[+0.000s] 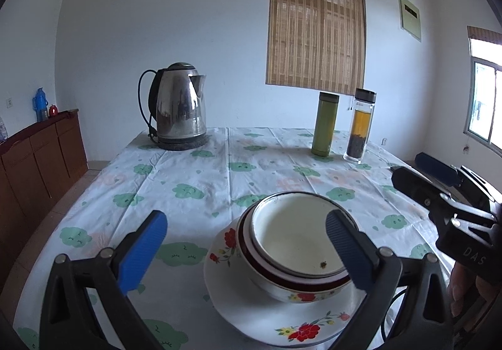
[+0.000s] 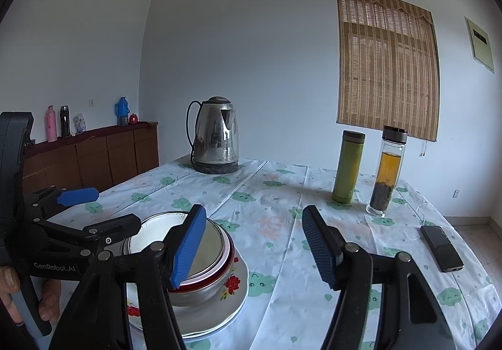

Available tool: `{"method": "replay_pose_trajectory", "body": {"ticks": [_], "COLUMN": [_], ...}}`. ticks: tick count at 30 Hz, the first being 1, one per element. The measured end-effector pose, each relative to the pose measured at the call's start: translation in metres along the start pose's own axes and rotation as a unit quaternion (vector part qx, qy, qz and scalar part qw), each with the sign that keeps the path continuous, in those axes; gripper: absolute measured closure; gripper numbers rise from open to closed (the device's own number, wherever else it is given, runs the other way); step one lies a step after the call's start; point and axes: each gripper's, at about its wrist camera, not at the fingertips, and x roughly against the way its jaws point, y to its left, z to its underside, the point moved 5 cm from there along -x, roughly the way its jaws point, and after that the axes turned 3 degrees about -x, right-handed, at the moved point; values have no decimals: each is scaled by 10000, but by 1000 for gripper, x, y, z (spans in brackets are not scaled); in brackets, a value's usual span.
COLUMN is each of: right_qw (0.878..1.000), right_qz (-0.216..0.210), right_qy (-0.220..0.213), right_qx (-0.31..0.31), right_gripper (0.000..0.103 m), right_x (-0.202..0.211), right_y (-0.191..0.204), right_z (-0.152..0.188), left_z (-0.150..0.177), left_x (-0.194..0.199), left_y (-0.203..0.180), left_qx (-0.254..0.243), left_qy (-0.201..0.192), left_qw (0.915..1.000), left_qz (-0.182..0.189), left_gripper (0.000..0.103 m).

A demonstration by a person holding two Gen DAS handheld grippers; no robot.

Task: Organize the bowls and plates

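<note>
A white enamel bowl [image 1: 295, 234] is nested inside a flowered bowl with a dark red rim [image 1: 282, 284]. Both stand on a flowered white plate [image 1: 251, 315] on the table. My left gripper [image 1: 248, 252] is open and empty, its fingers spread just above and on either side of the stack's near-left part. The stack also shows in the right wrist view [image 2: 207, 255], with the plate [image 2: 219, 315] under it. My right gripper [image 2: 254, 246] is open and empty, hovering to the right of the stack. It shows at the right edge of the left wrist view [image 1: 439, 180].
A steel kettle [image 1: 178, 108] stands at the table's far left. A green flask [image 1: 326, 124] and a glass tea bottle [image 1: 359, 127] stand at the far right. A dark phone [image 2: 440, 248] lies near the right edge. A wooden sideboard [image 1: 34, 155] lines the left wall.
</note>
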Motion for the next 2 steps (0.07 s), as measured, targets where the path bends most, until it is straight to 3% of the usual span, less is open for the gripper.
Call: {"method": "replay_pose_trajectory", "body": {"ticks": [2], "right_qw": [10000], "right_qz": [0], "right_qy": [4], "right_qx": [-6], "right_gripper": [37], "right_x": [0], "right_y": [1], "right_z": [0], "left_z": [0], "left_x": [0], "left_y": [1], "left_qx": [-4], "left_qy": [0], "left_qw": [10000], "left_qz": [-2], "left_gripper": [0]}}
